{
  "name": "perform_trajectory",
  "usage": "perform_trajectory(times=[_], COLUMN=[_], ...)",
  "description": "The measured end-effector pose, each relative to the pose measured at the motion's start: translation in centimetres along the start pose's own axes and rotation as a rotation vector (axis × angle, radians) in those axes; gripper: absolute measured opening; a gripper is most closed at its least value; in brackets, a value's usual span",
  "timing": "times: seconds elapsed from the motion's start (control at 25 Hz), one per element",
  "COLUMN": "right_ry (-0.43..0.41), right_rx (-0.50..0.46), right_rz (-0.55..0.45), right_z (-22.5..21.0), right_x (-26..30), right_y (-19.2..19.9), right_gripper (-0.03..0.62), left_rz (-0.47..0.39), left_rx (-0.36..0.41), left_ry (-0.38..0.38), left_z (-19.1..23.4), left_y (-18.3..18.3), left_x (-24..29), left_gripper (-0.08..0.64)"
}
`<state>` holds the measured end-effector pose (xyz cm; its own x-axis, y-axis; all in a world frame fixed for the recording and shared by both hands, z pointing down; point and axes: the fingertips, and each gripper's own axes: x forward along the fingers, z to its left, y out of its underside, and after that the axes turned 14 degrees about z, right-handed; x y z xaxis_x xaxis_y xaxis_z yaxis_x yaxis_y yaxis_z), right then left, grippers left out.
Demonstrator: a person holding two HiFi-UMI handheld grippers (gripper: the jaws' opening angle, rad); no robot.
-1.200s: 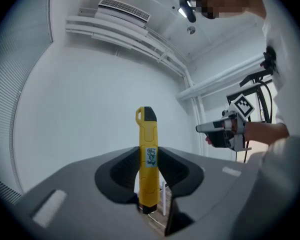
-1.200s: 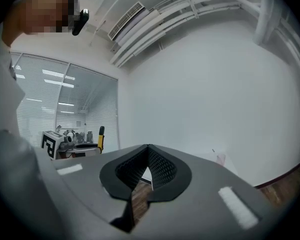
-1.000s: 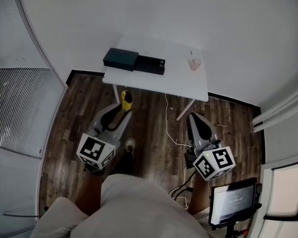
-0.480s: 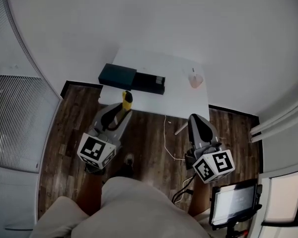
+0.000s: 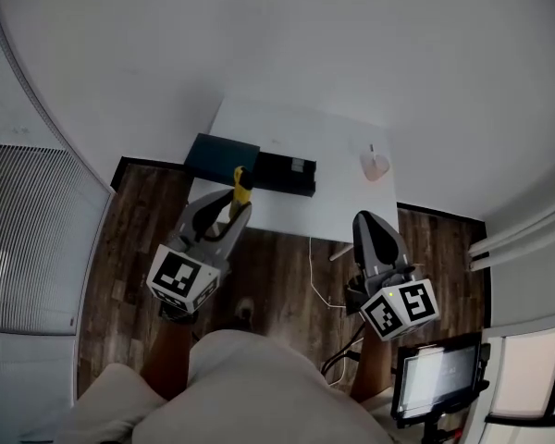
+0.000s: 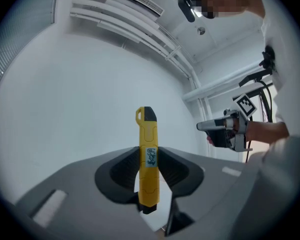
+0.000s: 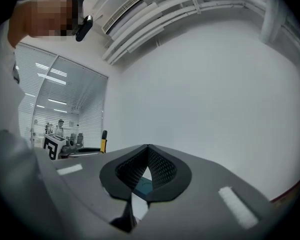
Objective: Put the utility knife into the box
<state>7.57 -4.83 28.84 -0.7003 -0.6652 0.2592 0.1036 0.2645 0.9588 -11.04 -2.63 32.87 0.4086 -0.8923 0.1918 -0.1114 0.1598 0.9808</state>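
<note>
My left claw (image 5: 228, 209) clamps a yellow utility knife (image 6: 148, 156), whose black-capped end reaches out beyond the jaw tips. Just ahead of that claw, a dark box (image 5: 220, 156) lies on a white table (image 5: 347, 202). My right claw (image 7: 149, 151) is pinched closed with nothing in it.

The utility knife (image 6: 148, 154) is yellow with black ends and a small pale label. My left gripper (image 5: 235, 202) and right gripper (image 5: 366, 220) are grey, each with a marker cube (image 5: 400, 307) patterned in black-and-white squares. The box (image 5: 224, 158) is dark teal-black, the surface (image 5: 296, 132) white, and the floor (image 5: 139, 220) dark brown wood grain.
</note>
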Motion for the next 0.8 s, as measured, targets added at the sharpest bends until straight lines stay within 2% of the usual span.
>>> perform_trajectory(times=[0.4,0.8], right_ry=[0.022,0.032], right_rx=[0.015,0.015], right_rz=[0.035,0.042], right_z=[-1.7,-2.9], right_x=[5.0,7.3], right_y=[-0.7,-1.0], right_gripper=[0.000,0.002], left_rz=[0.020,0.042], left_rx=[-0.007,-0.005], left_ry=[0.043,0.082], left_z=[3.9,6.1], left_y=[0.3,0.4], left_x=[4.2,7.4], left_gripper=[0.110,0.110])
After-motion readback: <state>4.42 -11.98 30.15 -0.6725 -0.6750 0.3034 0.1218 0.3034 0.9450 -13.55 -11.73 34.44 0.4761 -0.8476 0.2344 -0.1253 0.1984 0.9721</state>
